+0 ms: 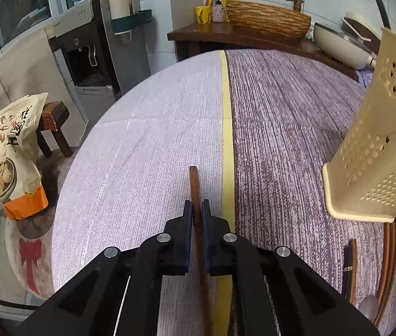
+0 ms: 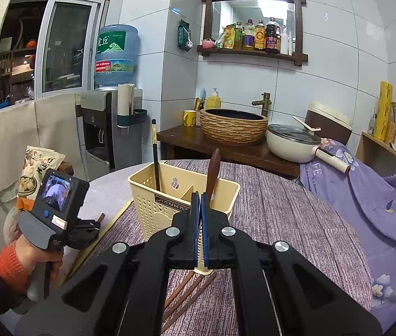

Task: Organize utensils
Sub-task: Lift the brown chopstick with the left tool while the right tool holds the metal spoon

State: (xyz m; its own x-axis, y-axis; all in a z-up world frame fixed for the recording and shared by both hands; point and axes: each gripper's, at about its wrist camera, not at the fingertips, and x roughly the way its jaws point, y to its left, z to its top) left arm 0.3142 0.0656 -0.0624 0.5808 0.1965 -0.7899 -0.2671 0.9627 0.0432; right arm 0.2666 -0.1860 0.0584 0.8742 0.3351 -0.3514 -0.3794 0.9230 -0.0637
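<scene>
My left gripper (image 1: 197,205) is shut on a brown wooden chopstick (image 1: 194,184), held above the round table near the yellow stripe (image 1: 227,128). The cream utensil holder (image 1: 377,145) stands to its right. In the right wrist view the holder (image 2: 167,198) holds a black chopstick (image 2: 155,154) in its left compartment and a dark wooden spoon handle (image 2: 213,173) in its right. My right gripper (image 2: 199,198) is shut and empty, just in front of the holder. Brown chopsticks (image 2: 186,294) lie on the table under it. The left gripper also shows in the right wrist view (image 2: 86,226).
More utensils (image 1: 350,268) lie at the table's right edge by the holder. A snack bag (image 1: 16,154) sits on a stool at left. A counter with a woven basin (image 2: 232,126) and a white pot (image 2: 293,142) stands behind the table. Floral cloth (image 2: 379,196) lies to the right.
</scene>
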